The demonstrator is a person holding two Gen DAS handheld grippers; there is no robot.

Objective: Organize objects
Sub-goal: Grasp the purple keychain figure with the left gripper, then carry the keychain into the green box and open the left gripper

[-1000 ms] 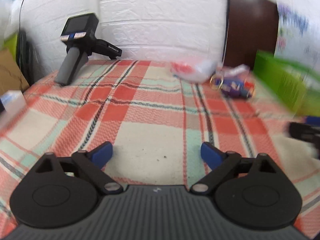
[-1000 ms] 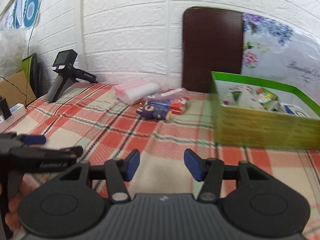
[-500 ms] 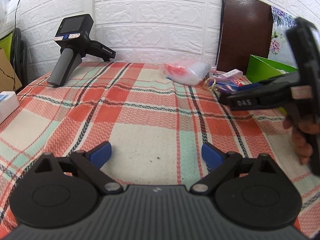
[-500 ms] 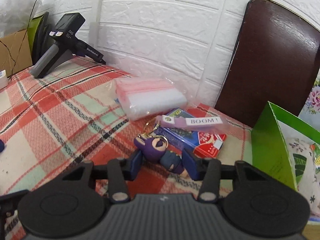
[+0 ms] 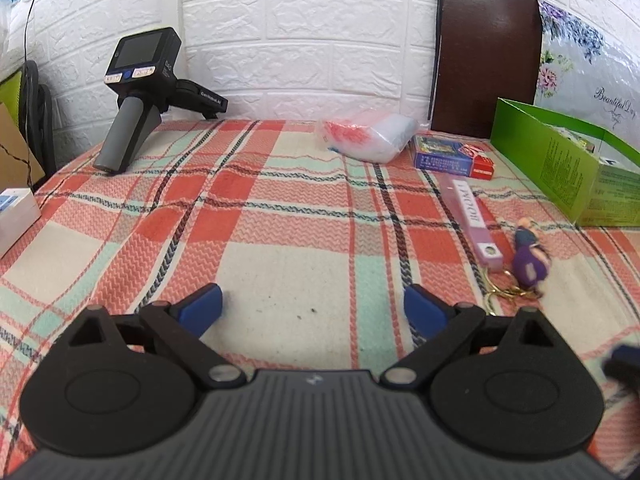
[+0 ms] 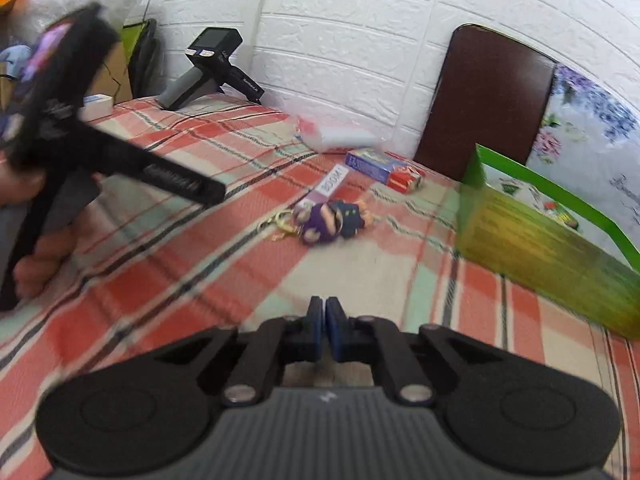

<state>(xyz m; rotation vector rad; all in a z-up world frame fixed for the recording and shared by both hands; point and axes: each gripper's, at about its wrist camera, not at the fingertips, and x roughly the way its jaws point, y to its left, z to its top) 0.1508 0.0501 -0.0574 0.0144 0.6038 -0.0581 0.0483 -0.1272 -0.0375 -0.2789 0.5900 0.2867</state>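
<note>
White brick wall behind a plaid-clothed table (image 5: 280, 216). My left gripper (image 5: 312, 308) has its jaws wide apart; my right gripper (image 6: 323, 328) has them pressed together, holding nothing. I see the purple keychain (image 6: 328, 222) lying near the green box (image 6: 540, 240), just left of it.

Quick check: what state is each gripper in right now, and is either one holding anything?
Left gripper: open, holding nothing, above the plaid tablecloth.
Right gripper: shut, nothing between its blue pads.
</note>
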